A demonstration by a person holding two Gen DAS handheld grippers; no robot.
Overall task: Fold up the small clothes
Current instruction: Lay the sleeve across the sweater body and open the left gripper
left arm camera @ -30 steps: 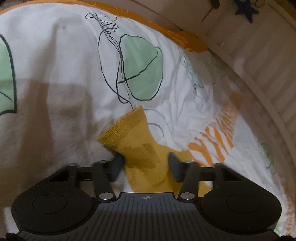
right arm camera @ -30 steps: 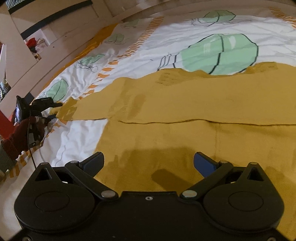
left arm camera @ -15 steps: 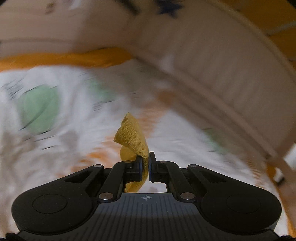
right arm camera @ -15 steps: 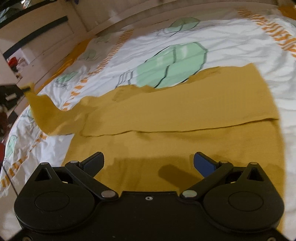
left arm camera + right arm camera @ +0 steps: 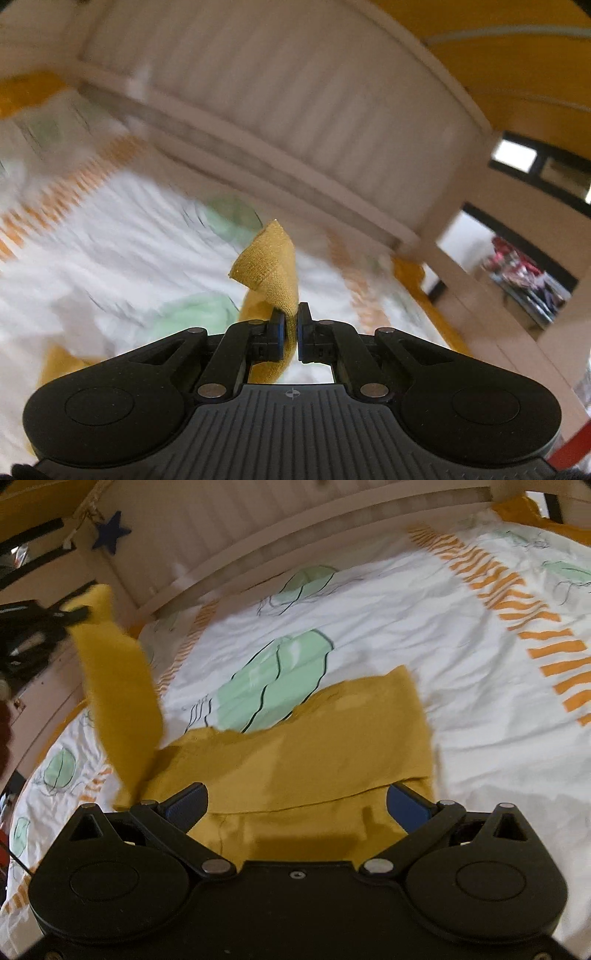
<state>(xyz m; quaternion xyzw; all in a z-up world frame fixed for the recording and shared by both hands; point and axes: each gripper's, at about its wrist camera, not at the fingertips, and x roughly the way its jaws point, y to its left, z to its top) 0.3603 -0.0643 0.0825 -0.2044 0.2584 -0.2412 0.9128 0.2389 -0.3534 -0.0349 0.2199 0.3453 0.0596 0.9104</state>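
A mustard-yellow garment lies on a white bedsheet printed with green shapes and orange stripes. My left gripper is shut on the ribbed cuff of its sleeve, which sticks up above the pads. In the right wrist view the left gripper holds that sleeve lifted high at the left, the cloth hanging down to the garment's body. My right gripper hovers open just above the garment's near part, with nothing between its blue pads.
A pale slatted bed rail runs along the far side of the bed, with a dark blue star hanging on it. A wooden bedpost and a doorway to another room show at the right of the left wrist view.
My left gripper closed on the sleeve cuff and swept it up and off the sheet, turning as it went. My right gripper moved along the garment, staying open.
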